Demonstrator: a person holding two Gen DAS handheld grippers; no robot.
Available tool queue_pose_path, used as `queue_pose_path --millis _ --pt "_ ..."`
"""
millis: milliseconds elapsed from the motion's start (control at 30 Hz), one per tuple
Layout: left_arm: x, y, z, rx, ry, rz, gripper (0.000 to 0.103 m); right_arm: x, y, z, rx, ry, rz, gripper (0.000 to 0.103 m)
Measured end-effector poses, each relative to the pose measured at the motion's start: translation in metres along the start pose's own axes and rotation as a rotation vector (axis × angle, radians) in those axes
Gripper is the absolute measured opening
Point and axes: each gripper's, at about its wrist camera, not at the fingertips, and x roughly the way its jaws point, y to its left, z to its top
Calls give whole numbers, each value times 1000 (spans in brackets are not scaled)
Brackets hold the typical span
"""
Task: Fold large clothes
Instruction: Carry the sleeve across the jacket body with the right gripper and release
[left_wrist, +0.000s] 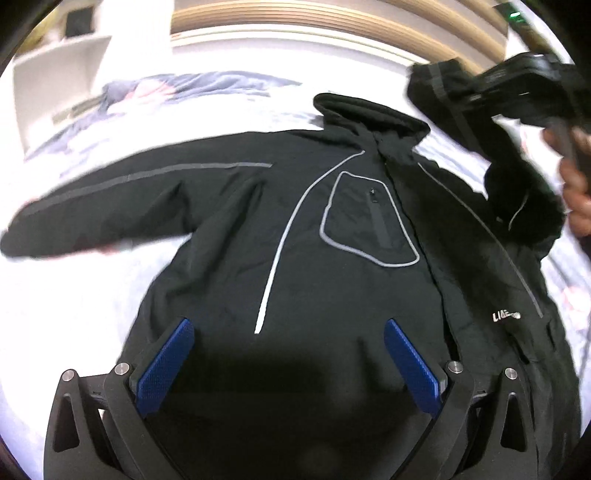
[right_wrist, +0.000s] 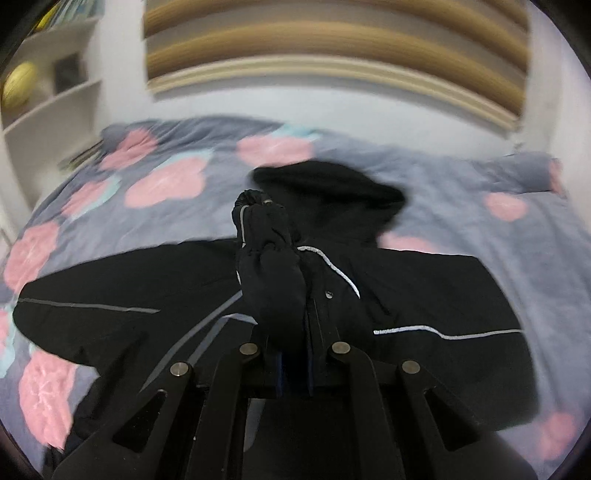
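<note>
Here my right gripper (right_wrist: 291, 332) is clamped on the bunched sleeve cuff (right_wrist: 264, 236) of the black jacket (left_wrist: 314, 258) spread front-up on the floral bedspread (right_wrist: 166, 184), my left gripper (left_wrist: 288, 354) gapes empty above its hem, and the padded shell looks soft, bulky and slippery, best taken at cuffs and hem.

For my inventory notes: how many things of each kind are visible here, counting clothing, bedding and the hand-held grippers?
Jackets: 1, the black jacket lying face-up.
Floral bedcovers: 1, the bedcover under it.
Grippers: 2, the left gripper with jaws open, the right gripper shut on the sleeve cuff.
Total: 4.
</note>
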Motion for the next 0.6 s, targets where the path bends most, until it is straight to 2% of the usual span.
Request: queue_pose_path --millis 100,233,300,367,400,467,567,600 --pt "11 13 -14 -52 -31 -30 102 41 42 -14 -7 88 45 11" --pt "20 1 -18 -10 -52 -10 102 91 81 -35 -54 181 37 15" --pt "22 0 -19 -4 -65 -27 102 109 94 -47 -82 229 29 21" --pt "24 0 -19 -9 -64 -38 102 119 98 -56 -103 263 30 32" --pt "26 1 -18 -15 -65 -51 102 117 100 -58 -119 259 35 35" --pt "27 5 -18 -25 -70 -70 102 105 98 -60 -137 241 74 50" --pt "25 10 -21 -29 -69 -81 102 68 83 -56 -101 214 216 66" --pt "26 10 -21 -27 -68 -83 102 56 76 -55 -88 201 249 68"
